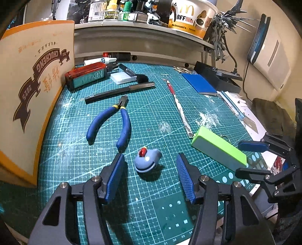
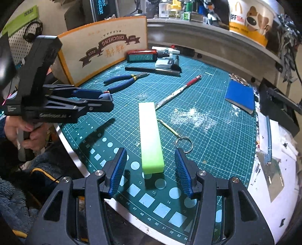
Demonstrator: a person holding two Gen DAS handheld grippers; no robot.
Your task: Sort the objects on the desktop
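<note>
Your left gripper [image 2: 105,99] is covering most of the small blue figure [image 2: 106,92] in the right wrist view, leaving only a red-tipped sliver showing. The paper bucket [image 1: 190,17] on the shelf is running off the top edge, losing its rim. The labels on the little bottles [image 1: 111,13] are staying too small to read. Your hand [image 2: 22,132] is getting clipped by the left edge.

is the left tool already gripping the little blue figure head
No, the left tool is open, with the blue figure head sitting untouched on the mat between its pads.
</note>
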